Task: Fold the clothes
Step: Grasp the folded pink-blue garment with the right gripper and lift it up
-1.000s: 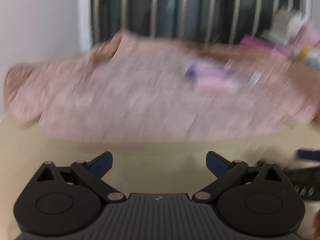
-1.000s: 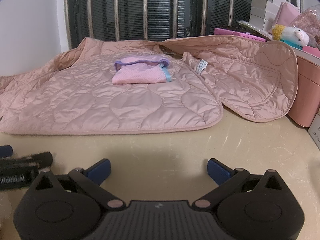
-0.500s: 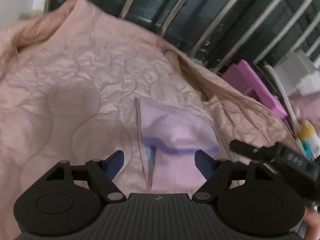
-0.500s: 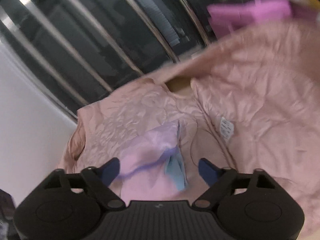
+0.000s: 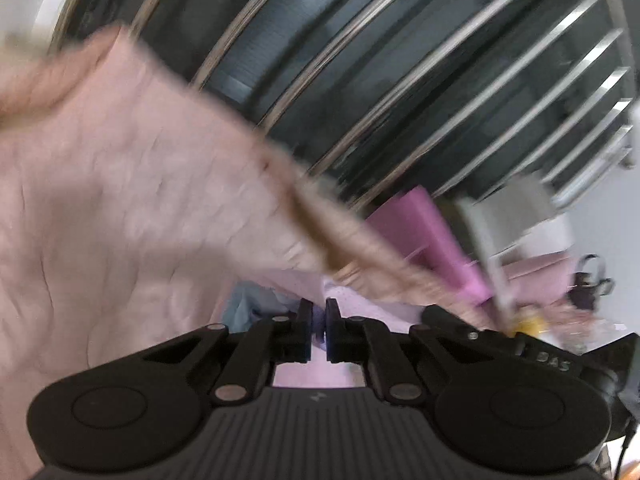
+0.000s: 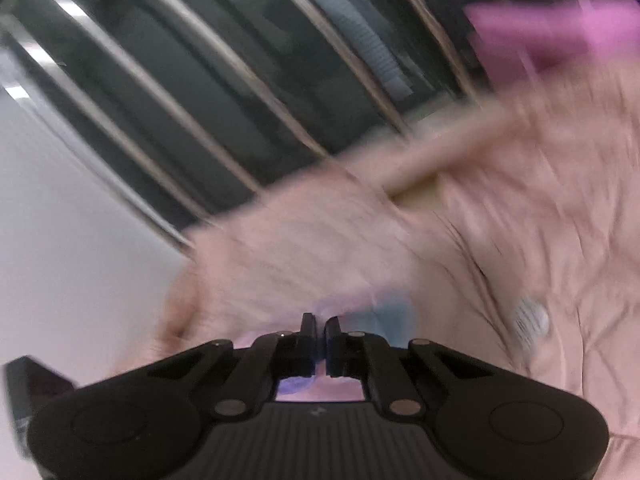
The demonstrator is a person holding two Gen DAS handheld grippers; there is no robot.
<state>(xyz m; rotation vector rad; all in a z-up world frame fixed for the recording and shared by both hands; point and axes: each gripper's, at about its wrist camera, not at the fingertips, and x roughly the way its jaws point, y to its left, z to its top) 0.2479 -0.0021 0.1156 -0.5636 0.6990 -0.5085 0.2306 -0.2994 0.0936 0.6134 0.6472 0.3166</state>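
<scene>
Low in each frame, both the left gripper [image 5: 319,322] and right gripper [image 6: 320,340] are pinching the small pink garment [image 5: 352,300], which, thinly gripped, could be slipping free.

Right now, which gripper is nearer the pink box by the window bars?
Left, as far as the blur allows. The left gripper, shut on the small pink garment, has the pink box close up on its right. From the right gripper the box sits far off.
</scene>
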